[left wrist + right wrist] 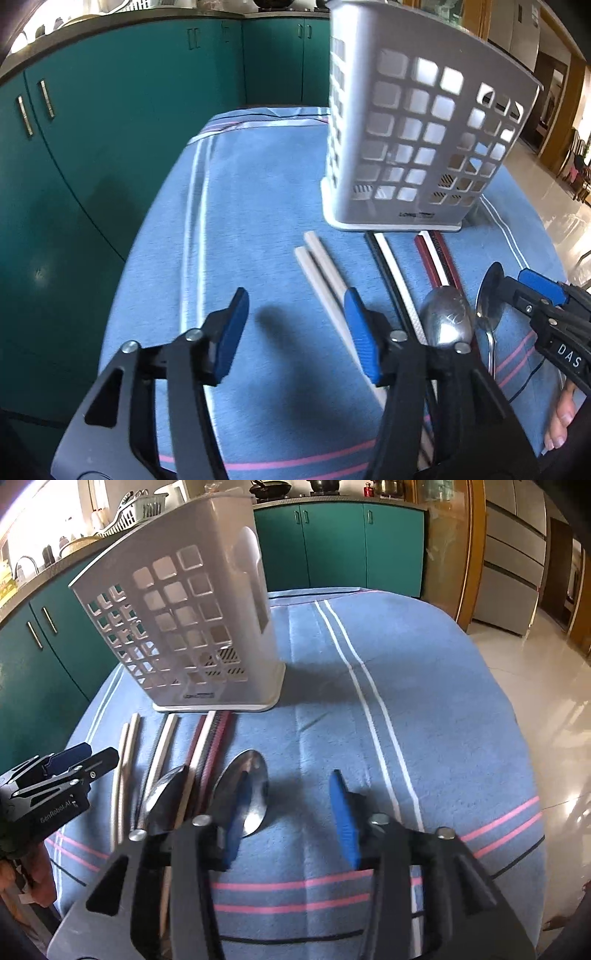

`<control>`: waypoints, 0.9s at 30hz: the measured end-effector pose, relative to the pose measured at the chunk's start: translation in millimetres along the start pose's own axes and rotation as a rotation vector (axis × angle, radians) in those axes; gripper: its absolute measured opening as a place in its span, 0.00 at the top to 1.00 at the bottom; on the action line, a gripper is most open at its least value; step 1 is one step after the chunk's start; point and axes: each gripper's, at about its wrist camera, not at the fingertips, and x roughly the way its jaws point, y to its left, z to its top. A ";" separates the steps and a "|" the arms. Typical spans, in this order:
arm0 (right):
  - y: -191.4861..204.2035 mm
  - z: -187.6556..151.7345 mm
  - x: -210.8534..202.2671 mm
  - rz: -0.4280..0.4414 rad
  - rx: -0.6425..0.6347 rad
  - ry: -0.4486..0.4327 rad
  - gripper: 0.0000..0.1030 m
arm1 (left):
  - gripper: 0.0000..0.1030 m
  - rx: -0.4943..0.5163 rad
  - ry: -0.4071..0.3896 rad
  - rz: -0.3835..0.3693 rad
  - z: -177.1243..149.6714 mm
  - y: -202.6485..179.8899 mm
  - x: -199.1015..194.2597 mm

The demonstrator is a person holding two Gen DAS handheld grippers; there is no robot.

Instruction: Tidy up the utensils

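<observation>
A white perforated utensil holder stands upright on the blue cloth; it also shows in the right wrist view. In front of it lie cream chopsticks, black-and-white chopsticks, red-and-white chopsticks and two steel spoons. My left gripper is open and empty, above the cloth left of the cream chopsticks. My right gripper is open and empty, its left finger over the right spoon. The other spoon lies beside it.
The table carries a blue cloth with white and pink stripes. Teal cabinets stand close on the left and behind. A tiled floor drops off to the right. A person's foot shows by the table edge.
</observation>
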 end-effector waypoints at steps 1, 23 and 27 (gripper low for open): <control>-1.9 0.3 3.0 0.006 0.003 0.005 0.57 | 0.46 0.005 -0.002 -0.005 0.1 -3.2 2.2; 1.9 -6.2 -0.5 0.071 -0.039 -0.028 0.96 | 0.94 0.039 -0.046 0.011 -6.6 -30.9 -21.1; 4.6 -6.1 -6.9 0.067 -0.037 -0.038 0.96 | 0.94 0.054 -0.068 0.000 -11.0 -37.5 -36.2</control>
